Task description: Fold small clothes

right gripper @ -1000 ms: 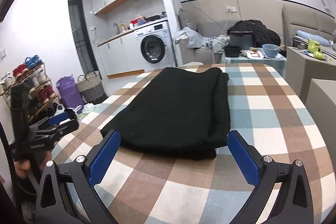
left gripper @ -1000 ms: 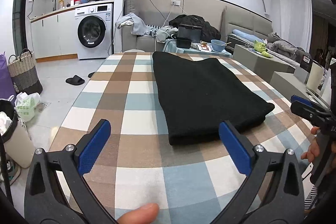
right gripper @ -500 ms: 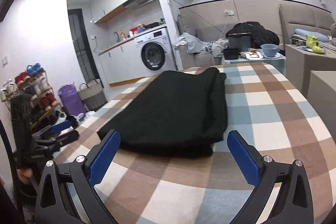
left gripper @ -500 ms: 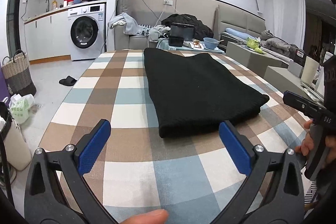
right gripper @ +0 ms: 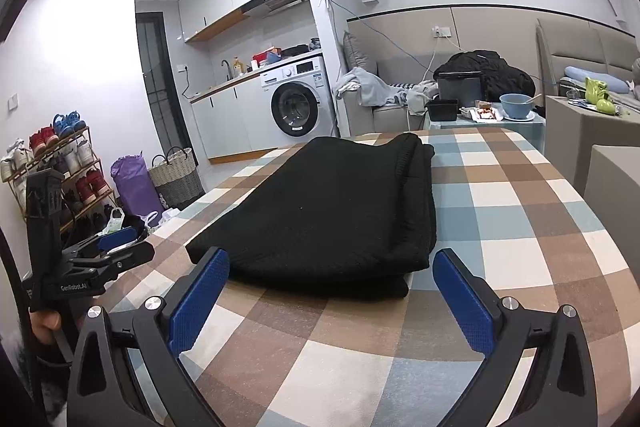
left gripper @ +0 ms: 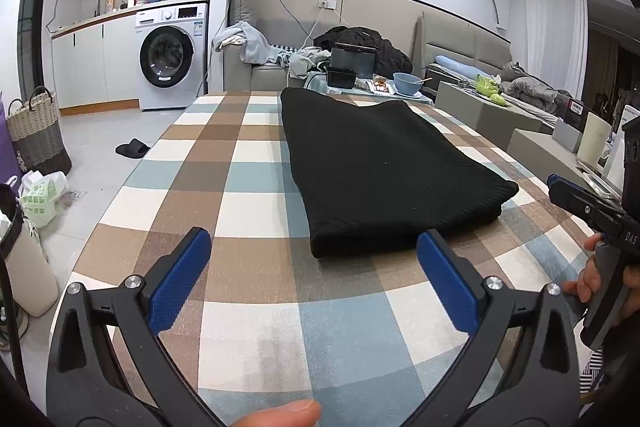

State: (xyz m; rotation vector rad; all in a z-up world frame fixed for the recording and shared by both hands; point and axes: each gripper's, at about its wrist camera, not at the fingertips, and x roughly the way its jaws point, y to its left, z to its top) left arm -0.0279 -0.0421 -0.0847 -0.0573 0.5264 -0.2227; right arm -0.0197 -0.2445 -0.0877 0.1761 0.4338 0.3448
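Where checks run, ribbed black knit (left gripper: 384,171) lies rectangular.

We see counter (left gripper: 248,183) under brown, blue and cream checked cloth; folded black knit garment (left gripper: 384,171) lies flat on it, nothing else.

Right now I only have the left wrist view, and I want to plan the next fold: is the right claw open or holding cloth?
Observer: The right claw is open and empty, with its blue pads just short of the near edge of the black garment.
Operator: How does the garment's right side look?
Observer: Stacked layers show along that side, so it is already folded over lengthwise.
Operator: And my left claw from there?
Observer: The left claw hovers by the left edge of the table, apart from the garment.
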